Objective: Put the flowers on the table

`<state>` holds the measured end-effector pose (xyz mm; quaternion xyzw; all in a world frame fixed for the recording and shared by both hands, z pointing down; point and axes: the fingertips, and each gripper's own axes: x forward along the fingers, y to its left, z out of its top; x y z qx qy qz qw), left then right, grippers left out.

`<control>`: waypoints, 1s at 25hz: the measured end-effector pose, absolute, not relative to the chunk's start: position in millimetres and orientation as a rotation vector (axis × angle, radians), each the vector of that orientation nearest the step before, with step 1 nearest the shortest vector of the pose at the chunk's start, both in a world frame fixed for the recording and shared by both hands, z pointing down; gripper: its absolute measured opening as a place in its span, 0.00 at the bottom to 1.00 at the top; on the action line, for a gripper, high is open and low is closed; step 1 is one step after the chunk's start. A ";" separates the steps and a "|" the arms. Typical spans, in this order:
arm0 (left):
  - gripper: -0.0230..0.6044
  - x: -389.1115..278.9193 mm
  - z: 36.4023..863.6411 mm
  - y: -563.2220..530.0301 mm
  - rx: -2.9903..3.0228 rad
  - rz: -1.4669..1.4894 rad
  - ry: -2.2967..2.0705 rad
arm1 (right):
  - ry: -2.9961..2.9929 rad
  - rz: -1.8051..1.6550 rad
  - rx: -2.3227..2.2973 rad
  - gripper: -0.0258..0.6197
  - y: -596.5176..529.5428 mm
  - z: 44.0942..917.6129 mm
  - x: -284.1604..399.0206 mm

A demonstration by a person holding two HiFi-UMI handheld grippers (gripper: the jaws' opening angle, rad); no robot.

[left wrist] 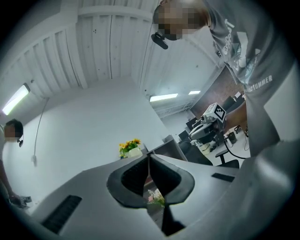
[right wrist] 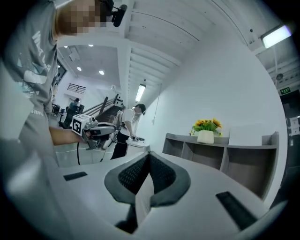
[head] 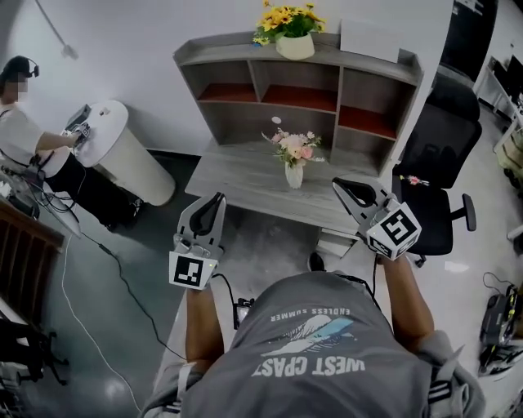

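Plainly, both claws are clenched and empty. The left gripper (left wrist: pixel 148 161) has its 2 dark pads pressed together along 1 seam with nothing caught between them, and the right gripper (right wrist: pixel 149 158) shows the same closed seam. In the head view both are held up above the floor on the near side of the grey desk (head: pixel 245 184), the left one at its near left corner and the right one over its near right edge, well apart from each other. Each carries its marker cube at the near end, by the forearm. The pink flowers (head: pixel 294 147) stand upright in a white vase (head: pixel 294 175) on the desk top, about midway between its left and right ends, just in front of the hutch (head: pixel 327 106). They lie between the 2 grippers and farther away, touched by neither. In the left gripper view a scrap of them shows below the closed pads. The yellow flowers (head: pixel 286 16) sit in a white pot (head: pixel 295 46) on top of the hutch, above its open compartments with red-brown floors. A black office chair (head: pixel 441 155) stands at the desk's right end. Far left, a second person (head: pixel 24 139) bends over a round white stand (head: pixel 122 155), and a cable (head: pixel 106 269) trails across the floor.
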<state>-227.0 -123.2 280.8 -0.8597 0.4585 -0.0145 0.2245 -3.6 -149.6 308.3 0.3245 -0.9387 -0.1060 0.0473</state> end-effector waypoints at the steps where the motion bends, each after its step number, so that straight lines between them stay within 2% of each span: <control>1: 0.08 -229.4 278.6 -117.2 -2.364 -0.038 1.271 | -2.858 -0.339 0.996 0.08 -143.5 304.8 -1.2; 25: 0.08 -249.1 243.0 -43.8 -2.234 -0.007 1.309 | -2.817 -0.530 1.061 0.08 -72.5 267.6 17.0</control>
